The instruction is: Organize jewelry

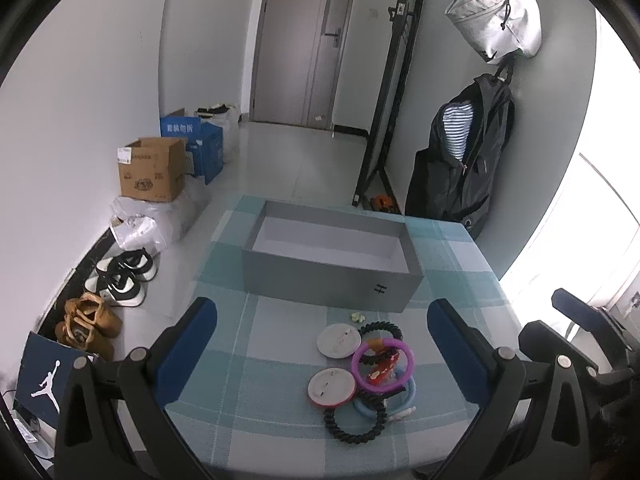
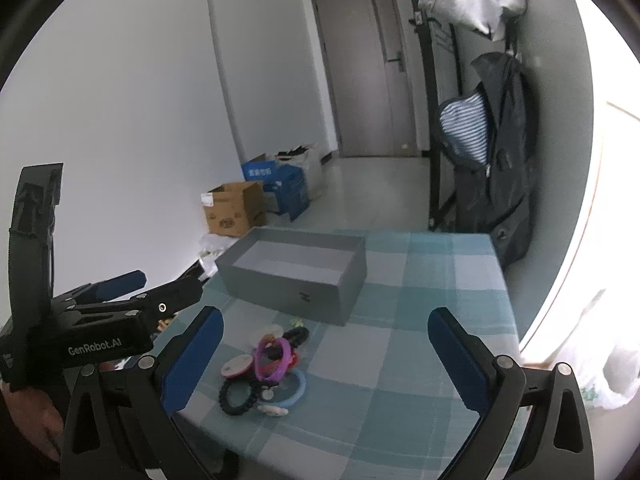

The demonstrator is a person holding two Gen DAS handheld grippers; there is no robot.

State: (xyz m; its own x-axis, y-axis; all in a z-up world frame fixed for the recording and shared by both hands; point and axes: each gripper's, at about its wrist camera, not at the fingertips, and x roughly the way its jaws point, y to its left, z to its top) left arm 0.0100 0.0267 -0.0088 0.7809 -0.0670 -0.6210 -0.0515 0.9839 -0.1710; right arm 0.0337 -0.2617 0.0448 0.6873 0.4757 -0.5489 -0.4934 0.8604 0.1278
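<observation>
A pile of jewelry lies on the checked tablecloth (image 1: 280,364): a purple ring (image 1: 383,365), black braided bands (image 1: 354,420), a pale blue ring (image 1: 404,400), two round white badges (image 1: 338,340) and a red piece (image 1: 380,372). Behind it stands an open grey box (image 1: 332,258), empty inside. My left gripper (image 1: 322,360) hangs open just short of the pile. In the right wrist view the pile (image 2: 272,364) lies left of centre, the grey box (image 2: 296,276) behind it, and my right gripper (image 2: 326,356) is open with nothing held. The left gripper (image 2: 132,292) shows at the left edge.
Cardboard and blue boxes (image 1: 154,172), plastic bags and shoes (image 1: 120,276) line the floor to the left of the table. A dark jacket (image 1: 464,152) hangs at the back right beside a black frame (image 1: 384,120). A tiny green item (image 1: 357,317) lies by the box.
</observation>
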